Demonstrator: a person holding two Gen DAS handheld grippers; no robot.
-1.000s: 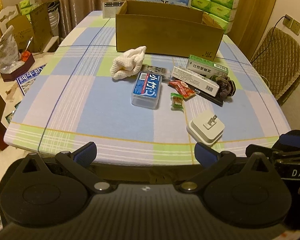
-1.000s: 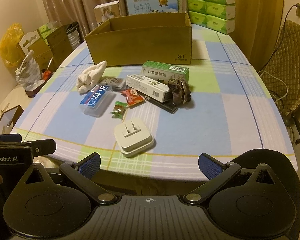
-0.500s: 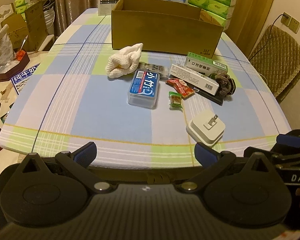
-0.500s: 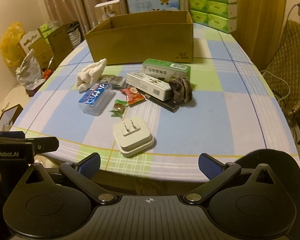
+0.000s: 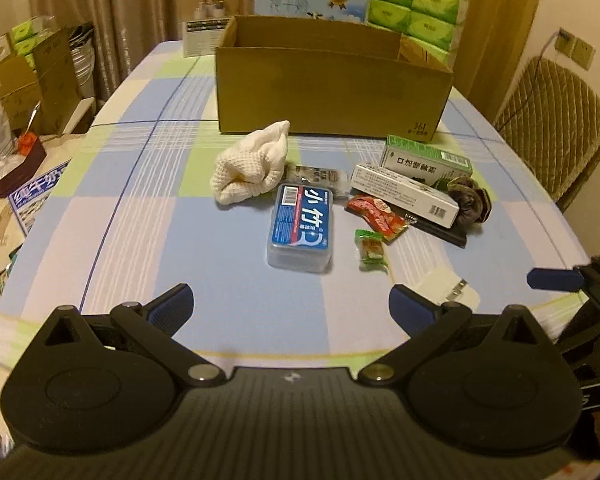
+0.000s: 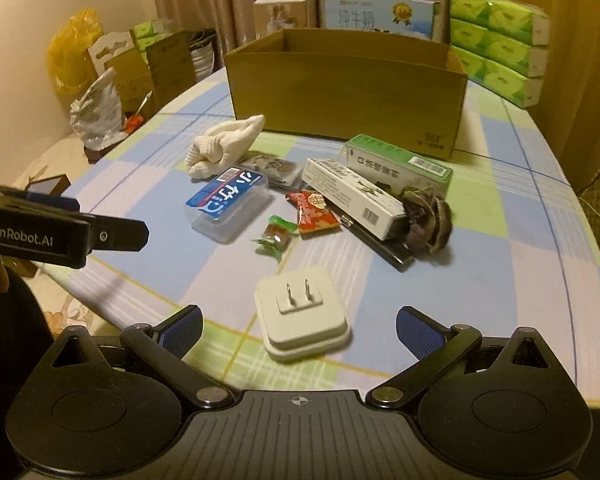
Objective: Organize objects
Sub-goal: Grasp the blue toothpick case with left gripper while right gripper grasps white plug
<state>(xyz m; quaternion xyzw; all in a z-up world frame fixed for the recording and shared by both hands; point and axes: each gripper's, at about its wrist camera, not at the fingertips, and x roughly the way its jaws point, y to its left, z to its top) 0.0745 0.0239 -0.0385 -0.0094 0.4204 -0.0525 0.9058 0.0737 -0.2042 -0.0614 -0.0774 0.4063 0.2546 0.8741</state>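
Both spread wide, holding nothing. White plug adapter [image 6: 302, 316] flat on counter [image 6: 500, 264], prongs up, dead ahead between right gripper [image 6: 298, 326] fingers; off to the right of left gripper [image 5: 290, 304]. Right nearer. Cardboard box [image 6: 346, 88] beyond.

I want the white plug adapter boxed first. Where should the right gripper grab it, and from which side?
Grip the white plug adapter across its two flat side walls, coming down from above with the open right gripper. It lies flat with prongs up, so avoid the prongs.
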